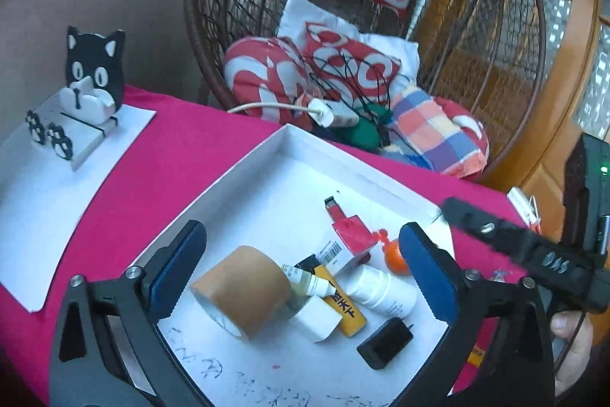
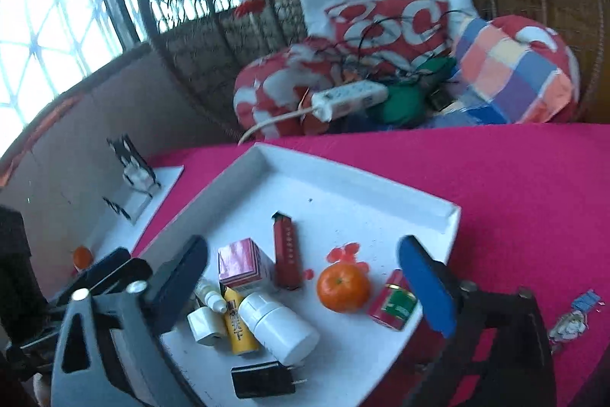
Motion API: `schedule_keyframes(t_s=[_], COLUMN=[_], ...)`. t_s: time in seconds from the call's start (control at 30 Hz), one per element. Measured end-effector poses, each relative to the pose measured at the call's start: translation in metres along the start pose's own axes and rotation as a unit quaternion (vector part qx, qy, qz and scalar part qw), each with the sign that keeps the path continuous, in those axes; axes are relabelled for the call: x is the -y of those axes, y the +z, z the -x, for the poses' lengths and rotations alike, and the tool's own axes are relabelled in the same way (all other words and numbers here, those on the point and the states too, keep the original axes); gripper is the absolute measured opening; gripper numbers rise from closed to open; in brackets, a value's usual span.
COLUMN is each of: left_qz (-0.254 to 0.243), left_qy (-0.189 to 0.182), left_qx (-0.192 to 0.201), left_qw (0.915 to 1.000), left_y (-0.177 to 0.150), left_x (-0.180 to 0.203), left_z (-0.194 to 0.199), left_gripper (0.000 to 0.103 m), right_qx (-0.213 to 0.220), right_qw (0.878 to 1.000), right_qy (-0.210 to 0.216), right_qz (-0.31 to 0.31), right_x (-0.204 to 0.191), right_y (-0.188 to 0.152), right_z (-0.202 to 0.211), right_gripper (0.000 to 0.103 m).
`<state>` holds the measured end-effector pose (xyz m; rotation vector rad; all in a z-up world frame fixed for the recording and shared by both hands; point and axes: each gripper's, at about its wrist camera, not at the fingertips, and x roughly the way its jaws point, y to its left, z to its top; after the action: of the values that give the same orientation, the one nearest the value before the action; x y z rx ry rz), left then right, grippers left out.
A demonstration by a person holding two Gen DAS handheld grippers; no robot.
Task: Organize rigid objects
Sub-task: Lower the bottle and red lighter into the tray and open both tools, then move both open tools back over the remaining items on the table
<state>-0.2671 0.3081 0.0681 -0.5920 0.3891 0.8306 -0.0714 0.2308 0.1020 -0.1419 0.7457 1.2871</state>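
Observation:
A white tray point(image 1: 267, 155) on the pink tablecloth holds several small items: a brown tape roll point(image 1: 244, 288), a white bottle point(image 1: 381, 290), a yellow tube point(image 1: 345, 308), a black charger point(image 1: 385, 342), a red box point(image 1: 352, 235) and an orange point(image 1: 396, 256). My left gripper point(image 1: 305, 273) is open and empty above the tape roll. In the right wrist view the tray point(image 2: 381, 185) shows the orange point(image 2: 343, 287), a red and green tin point(image 2: 392, 304), the white bottle point(image 2: 278, 327) and a dark red lighter point(image 2: 286, 254). My right gripper point(image 2: 305, 277) is open and empty over them.
A black cat-shaped stand point(image 1: 91, 79) sits on white paper point(image 1: 45, 201) at the left. A wicker chair with red cushions point(image 1: 274, 75) and a power strip point(image 1: 335, 115) stands behind the table. A candy wrapper point(image 2: 572, 319) lies on the cloth at right.

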Motion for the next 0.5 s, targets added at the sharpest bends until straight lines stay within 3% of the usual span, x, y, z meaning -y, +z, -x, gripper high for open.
schedule_keyframes(t_s=[0.23, 0.4, 0.5], left_qz=[-0.03, -0.061, -0.084], left_qy=[0.02, 0.011, -0.005], left_qx=[0.024, 0.043, 0.037], left_qw=[0.9991, 0.9971, 0.9958], left_y=[-0.002, -0.003, -0.007], left_x=[0.015, 0.035, 0.054], left_z=[0.02, 0.037, 0.038], left_gripper=[0.102, 0.102, 0.102], right_qx=[0.089, 0.189, 0.216], right_qw=[0.996, 0.98, 0.973], right_qy=[-0.019, -0.063, -0.082], right_qz=[0.02, 0.03, 0.013], right_x=[-0.006, 0.007, 0.027], right_y=[0.004, 0.001, -0.002], right_z=[0.072, 0.142, 0.168], right_gripper=[0.103, 0.103, 0.103])
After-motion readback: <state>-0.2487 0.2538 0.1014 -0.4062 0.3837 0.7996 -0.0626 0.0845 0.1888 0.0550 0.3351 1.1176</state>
